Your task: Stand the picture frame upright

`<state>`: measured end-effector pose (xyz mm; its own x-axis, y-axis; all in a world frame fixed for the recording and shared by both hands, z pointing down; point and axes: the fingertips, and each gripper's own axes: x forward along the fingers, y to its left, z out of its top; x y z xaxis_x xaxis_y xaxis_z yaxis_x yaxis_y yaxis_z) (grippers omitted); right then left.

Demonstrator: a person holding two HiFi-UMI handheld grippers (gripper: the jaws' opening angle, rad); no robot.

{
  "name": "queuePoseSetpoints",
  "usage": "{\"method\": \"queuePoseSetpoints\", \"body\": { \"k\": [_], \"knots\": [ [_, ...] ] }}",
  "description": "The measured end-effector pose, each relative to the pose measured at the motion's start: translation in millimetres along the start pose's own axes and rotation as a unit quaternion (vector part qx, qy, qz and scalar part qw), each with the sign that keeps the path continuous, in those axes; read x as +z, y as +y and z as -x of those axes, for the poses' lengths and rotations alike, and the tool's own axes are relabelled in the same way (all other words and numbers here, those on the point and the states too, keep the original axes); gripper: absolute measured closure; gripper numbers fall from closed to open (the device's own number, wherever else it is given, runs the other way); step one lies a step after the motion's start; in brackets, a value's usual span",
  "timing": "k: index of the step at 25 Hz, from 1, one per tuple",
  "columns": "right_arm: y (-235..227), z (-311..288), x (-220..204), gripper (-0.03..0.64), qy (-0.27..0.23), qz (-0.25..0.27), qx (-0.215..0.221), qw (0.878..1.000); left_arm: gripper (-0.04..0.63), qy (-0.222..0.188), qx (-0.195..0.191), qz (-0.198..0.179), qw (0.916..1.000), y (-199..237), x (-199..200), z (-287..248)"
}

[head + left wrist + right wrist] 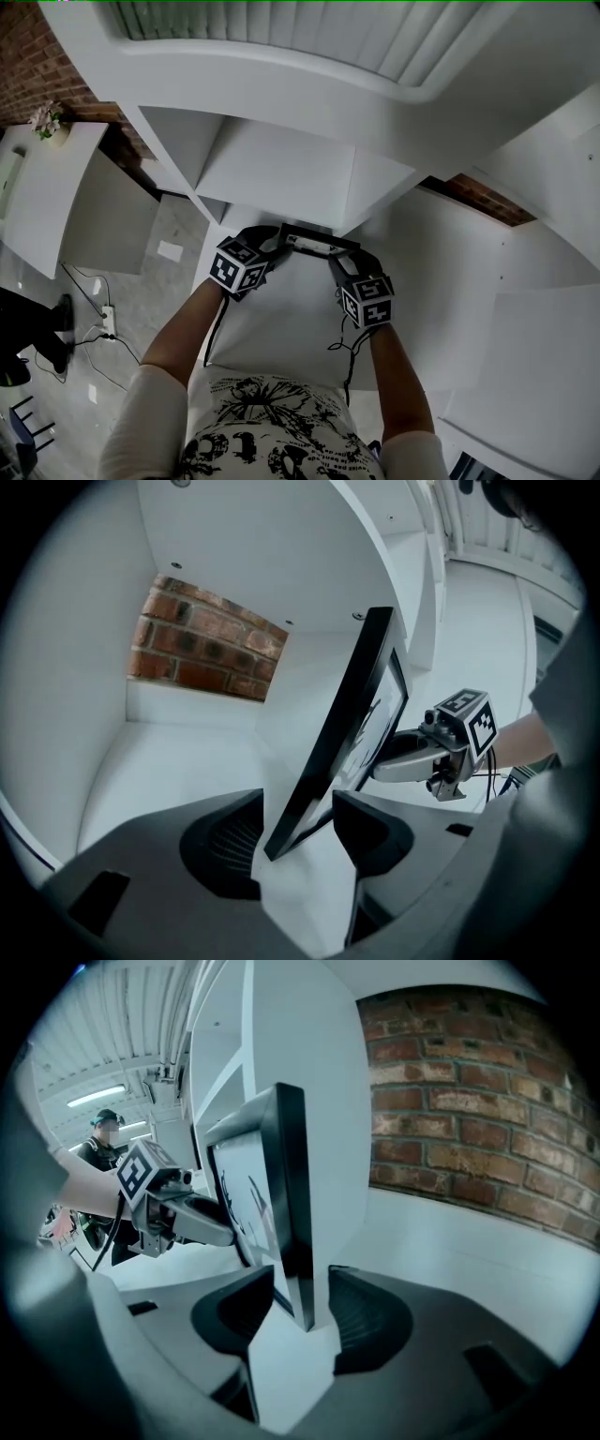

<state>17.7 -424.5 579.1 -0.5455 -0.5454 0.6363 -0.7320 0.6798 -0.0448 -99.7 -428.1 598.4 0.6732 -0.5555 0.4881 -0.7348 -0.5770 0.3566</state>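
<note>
One picture frame (pixel 314 242) stands on its edge on the white shelf (pixel 272 319) before us. Our left gripper (pixel 277 239) and right gripper (pixel 339 262) flank its two ends, jaws spread, the frame's edge loose between them. Brick wall (pixel 469 1101) shows behind.

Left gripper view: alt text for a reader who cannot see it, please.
A black picture frame stands on its edge between the open jaws of the left gripper, on a white shelf. The right gripper is at its far edge, and a brick wall shows behind.
</note>
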Motion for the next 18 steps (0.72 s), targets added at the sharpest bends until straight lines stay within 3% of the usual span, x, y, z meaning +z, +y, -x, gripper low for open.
{"method": "queuePoseSetpoints", "body": {
  "k": [2, 5, 7, 12, 18],
  "knots": [
    [-0.2, 0.0, 2.7, 0.384, -0.005, 0.003, -0.005, 1.0, 0.336, 0.0, 0.006, -0.005, 1.0, 1.0, -0.5, 2.1],
    [-2.4, 3.9, 3.2, 0.371, -0.009, 0.002, -0.015, 1.0, 0.338, -0.008, 0.009, -0.002, 0.9999, -0.8, -1.0, 8.2],
    [-6.1, 8.0, 2.7, 0.371, -0.013, -0.001, -0.031, 0.999, 0.405, -0.017, 0.02, 0.008, 0.9996, 1.3, -5.4, 13.7],
    [-3.2, 20.3, -7.1, 0.373, -0.013, -0.016, -0.041, 0.999, 0.425, -0.028, 0.047, 0.032, 0.998, 0.7, -26.3, 28.0],
    [4.0, 40.1, -22.1, 0.529, -0.021, -0.051, -0.064, 0.996, 0.522, -0.049, 0.079, 0.047, 0.9945, -10.9, -39.1, 49.1]
  ]
}}
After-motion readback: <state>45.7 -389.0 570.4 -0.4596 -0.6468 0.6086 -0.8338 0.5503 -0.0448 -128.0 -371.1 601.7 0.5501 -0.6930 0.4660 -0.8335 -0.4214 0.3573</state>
